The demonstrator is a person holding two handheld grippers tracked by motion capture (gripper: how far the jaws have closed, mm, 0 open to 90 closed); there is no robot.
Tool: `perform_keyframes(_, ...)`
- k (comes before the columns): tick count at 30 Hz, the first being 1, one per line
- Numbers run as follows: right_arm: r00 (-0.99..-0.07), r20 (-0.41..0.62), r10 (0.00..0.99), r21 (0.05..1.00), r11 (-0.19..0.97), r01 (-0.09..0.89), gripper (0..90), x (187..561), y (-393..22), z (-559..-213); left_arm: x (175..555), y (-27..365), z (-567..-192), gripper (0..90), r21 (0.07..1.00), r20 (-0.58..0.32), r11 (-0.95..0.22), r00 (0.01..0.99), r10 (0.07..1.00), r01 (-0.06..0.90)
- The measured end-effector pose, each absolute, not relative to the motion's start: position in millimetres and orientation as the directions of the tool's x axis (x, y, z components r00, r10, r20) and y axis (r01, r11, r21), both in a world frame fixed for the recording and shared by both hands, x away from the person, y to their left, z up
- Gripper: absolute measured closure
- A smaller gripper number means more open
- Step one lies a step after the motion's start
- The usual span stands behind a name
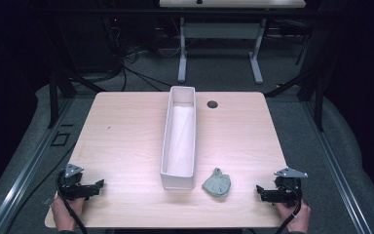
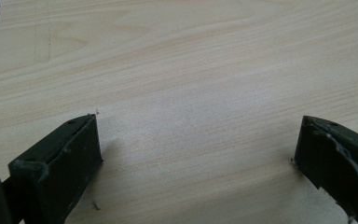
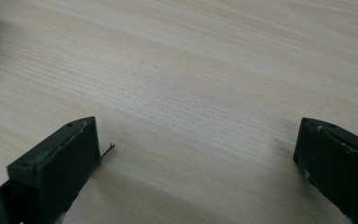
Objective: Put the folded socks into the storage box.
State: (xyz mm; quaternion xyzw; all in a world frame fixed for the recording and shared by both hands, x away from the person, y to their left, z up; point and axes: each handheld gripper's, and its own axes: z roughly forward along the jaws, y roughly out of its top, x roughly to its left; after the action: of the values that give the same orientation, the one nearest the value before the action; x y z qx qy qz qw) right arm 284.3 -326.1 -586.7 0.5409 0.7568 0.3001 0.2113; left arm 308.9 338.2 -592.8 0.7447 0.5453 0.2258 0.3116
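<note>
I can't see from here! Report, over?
Both grippers, left and right, open, empty. Green cloth beside white bin, untouched. Nothing between.

Left gripper [image 1: 97,185]: held by the left hand [image 1: 65,209] at the near-left bench corner — jaws wide apart.
Right gripper [image 1: 259,190]: in the right hand [image 1: 294,214], near-right — jaws spread, nothing between.

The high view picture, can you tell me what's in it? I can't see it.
A long white box sits open in the middle of a light wooden table, with a crumpled grey-green cloth beside its near end. A person's hands hold the left gripper and right gripper, jaws open, at the near corners.
</note>
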Motion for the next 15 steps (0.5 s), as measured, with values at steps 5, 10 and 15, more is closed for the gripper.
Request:
perform_keyframes(5, -0.324, 0.004, 0.946, 0.681, 0.235, 0.694, 0.0, 284.9, -326.2, -586.5, 309.0, 338.0, -592.8, 0.2, 0.711, -0.004, -0.209, 0.301, 0.954, 0.672)
perform_keyframes(10, -0.325, 0.006, 0.946, 0.679, 0.235, 0.696, 0.0, 285.7, -326.3, -586.3, 308.6, 337.5, -592.7, 0.2, 0.712, 0.000, -0.210, 0.300, 0.954, 0.670)
perform_keyframes(15, -0.318, 0.003, 0.948, 0.672, 0.234, 0.703, 0.0, 286.9, -326.0, -585.4, 308.5, 337.4, -592.4, 0.4, 0.711, 0.004, -0.216, 0.303, 0.953, 0.669)
